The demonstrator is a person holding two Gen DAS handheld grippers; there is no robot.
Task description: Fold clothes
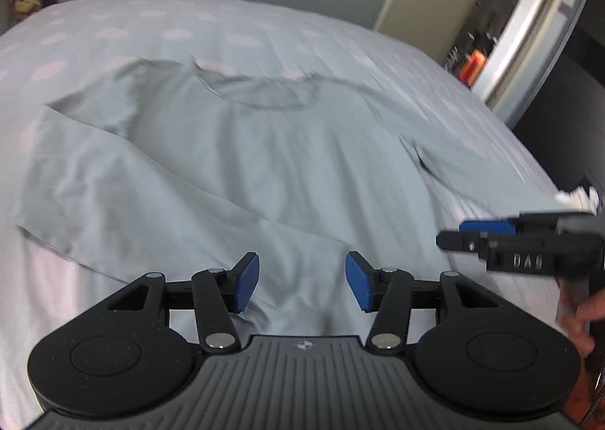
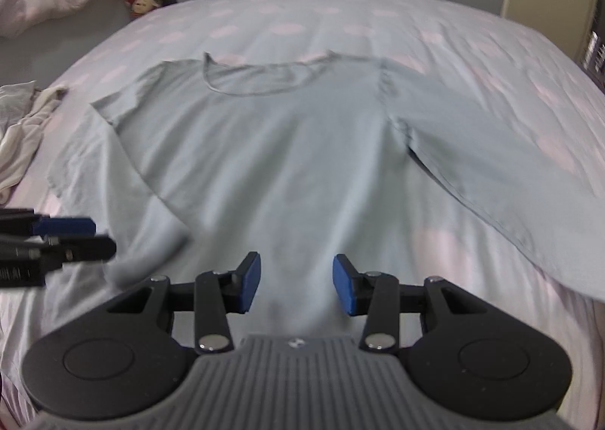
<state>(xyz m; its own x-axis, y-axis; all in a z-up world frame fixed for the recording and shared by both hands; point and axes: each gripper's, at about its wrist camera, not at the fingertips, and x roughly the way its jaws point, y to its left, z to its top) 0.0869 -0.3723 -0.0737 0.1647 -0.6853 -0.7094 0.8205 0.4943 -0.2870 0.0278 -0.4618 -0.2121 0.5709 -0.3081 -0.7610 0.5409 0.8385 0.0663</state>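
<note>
Flat on bed [image 2: 491, 52]: grey T-shirt [image 2: 283, 150]; pale garments [image 2: 22, 123] beside.

Pale blue-grey T-shirt [image 2: 272, 150] spread flat on the bed, neckline far

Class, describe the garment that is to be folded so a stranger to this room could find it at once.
Start at the bed, covered by a pale sheet with pink spots. Spread flat across its middle lies the blue-grey T-shirt, neckline towards the far wall. Unlike the crumpled whitish clothes at the bed's left edge, it is smoothed out, sleeves spread.
</note>
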